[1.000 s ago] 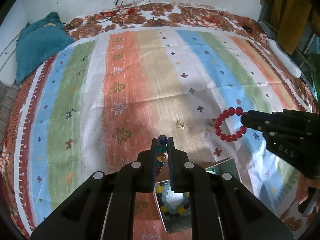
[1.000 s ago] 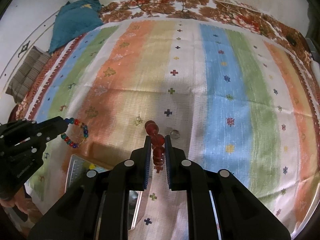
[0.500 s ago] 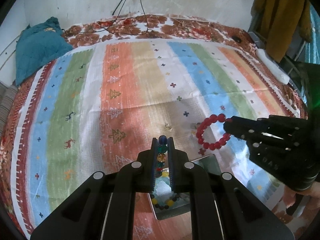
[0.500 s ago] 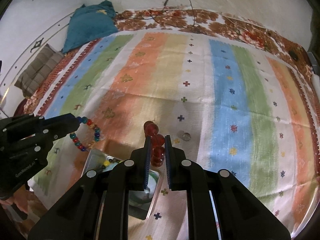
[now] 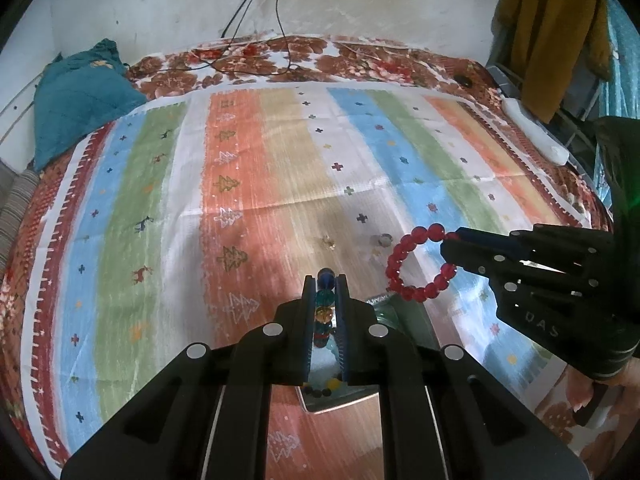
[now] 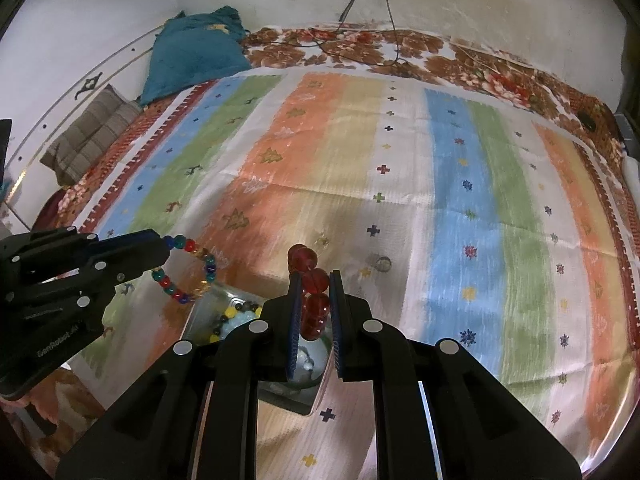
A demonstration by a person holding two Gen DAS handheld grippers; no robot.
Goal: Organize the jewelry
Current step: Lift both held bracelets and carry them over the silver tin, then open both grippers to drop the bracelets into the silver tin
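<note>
Left gripper [image 6: 166, 246] visibly pinches multicoloured bracelet [image 6: 200, 274] only from right-wrist view.

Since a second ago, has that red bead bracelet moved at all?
Yes. In the left wrist view the red bead bracelet, held in the right gripper, has shifted from beyond the metal tray to over its far corner.

free: striped cloth [image 6: 460, 208] ahead, wide open | obstacles: metal tray [image 6: 224, 304] below claws; ring [image 6: 382, 263] beside
</note>
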